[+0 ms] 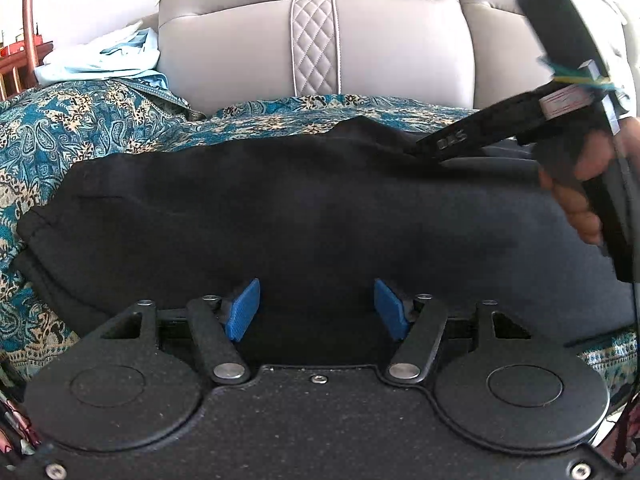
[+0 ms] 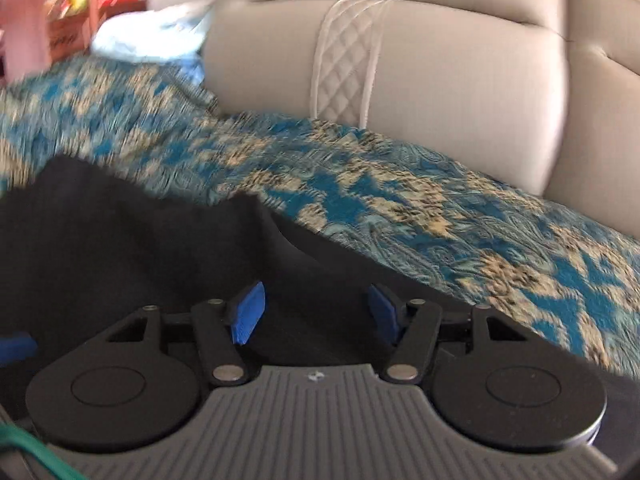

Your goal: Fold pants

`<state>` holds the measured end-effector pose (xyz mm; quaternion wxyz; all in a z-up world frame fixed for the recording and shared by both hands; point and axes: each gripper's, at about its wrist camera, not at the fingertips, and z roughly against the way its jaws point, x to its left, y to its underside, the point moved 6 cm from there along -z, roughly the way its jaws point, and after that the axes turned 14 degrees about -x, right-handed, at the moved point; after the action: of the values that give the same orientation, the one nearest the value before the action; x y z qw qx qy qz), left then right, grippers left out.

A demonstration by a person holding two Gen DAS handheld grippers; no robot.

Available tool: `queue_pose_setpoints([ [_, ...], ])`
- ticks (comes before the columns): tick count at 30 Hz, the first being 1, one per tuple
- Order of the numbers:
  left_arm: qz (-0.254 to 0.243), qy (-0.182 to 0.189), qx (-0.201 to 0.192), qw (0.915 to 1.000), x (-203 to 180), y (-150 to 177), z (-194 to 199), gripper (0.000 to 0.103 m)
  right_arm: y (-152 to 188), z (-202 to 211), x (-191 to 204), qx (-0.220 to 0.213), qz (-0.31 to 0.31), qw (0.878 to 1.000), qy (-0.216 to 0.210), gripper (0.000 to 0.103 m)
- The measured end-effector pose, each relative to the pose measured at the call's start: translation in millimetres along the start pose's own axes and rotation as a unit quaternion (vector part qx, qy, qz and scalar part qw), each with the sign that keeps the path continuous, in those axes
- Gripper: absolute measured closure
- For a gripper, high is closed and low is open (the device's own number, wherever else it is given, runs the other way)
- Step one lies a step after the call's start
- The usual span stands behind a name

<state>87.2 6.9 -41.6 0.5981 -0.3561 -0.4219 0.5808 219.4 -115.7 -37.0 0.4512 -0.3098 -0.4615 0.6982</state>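
- The black fabric pants (image 1: 320,216) lie spread lengthwise over the teal paisley-patterned sofa cover (image 1: 80,128), flat enough to fold.
- The left gripper (image 1: 316,308) hovers at their near edge, jaws released, empty.
- The right gripper (image 2: 312,312) reaches toward the far edge, jaws likewise spread, gripping nothing.

Pants (image 1: 304,216) on bedspread (image 1: 80,120), headboard (image 1: 240,48) behind.

A teal paisley cover (image 1: 104,120) spreads over the seat. Behind it stands a grey sofa backrest (image 1: 240,52) with a quilted stripe (image 1: 315,44). Light blue cloth (image 1: 100,60) lies crumpled far left.
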Motion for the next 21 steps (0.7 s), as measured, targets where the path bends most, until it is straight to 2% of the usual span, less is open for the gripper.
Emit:
queue_pose_setpoints([
  [2,0.0,0.001,-0.002,1.0,-0.1,0.5,0.4,0.04,-2.3,-7.8,2.4,-0.007,0.026,1.0,-0.001,0.027],
  [4,-0.002,0.001,-0.004,1.0,0.1,0.9,0.6,0.039,-4.1,-16.2,-6.6,-0.01,0.021,1.0,0.012,0.018],
  [5,-0.002,0.001,-0.004,1.0,0.1,1.1,0.3,0.039,-4.8,-20.2,-13.5,-0.016,0.016,1.0,0.022,0.017],
  [7,-0.002,0.0,-0.005,1.0,-0.9,2.5,2.4,0.039,-5.6,-28.1,-31.8,-0.021,0.011,0.996,0.084,0.017],
  [10,0.004,-0.003,-0.002,1.0,-0.1,2.9,2.7,0.038,-6.6,-32.7,-63.4,-0.022,-0.026,0.984,0.176,0.02],
  [12,0.008,-0.004,-0.001,1.0,0.8,4.3,4.8,0.037,-10.6,-24.8,-77.2,-0.039,-0.069,0.977,0.197,0.022],
  [14,0.013,-0.005,0.0,0.9999,1.5,5.5,7.0,0.036,-16.0,-11.6,-80.4,-0.062,-0.098,0.976,0.182,0.022],
  [17,0.012,-0.005,0.001,0.9999,1.6,7.3,10.3,0.036,-23.4,3.4,-64.8,-0.081,-0.112,0.982,0.127,0.022],
  [21,0.009,-0.002,0.005,0.9999,1.6,9.5,15.2,0.036,-25.5,6.9,-23.7,-0.06,-0.088,0.993,0.046,0.022],
])
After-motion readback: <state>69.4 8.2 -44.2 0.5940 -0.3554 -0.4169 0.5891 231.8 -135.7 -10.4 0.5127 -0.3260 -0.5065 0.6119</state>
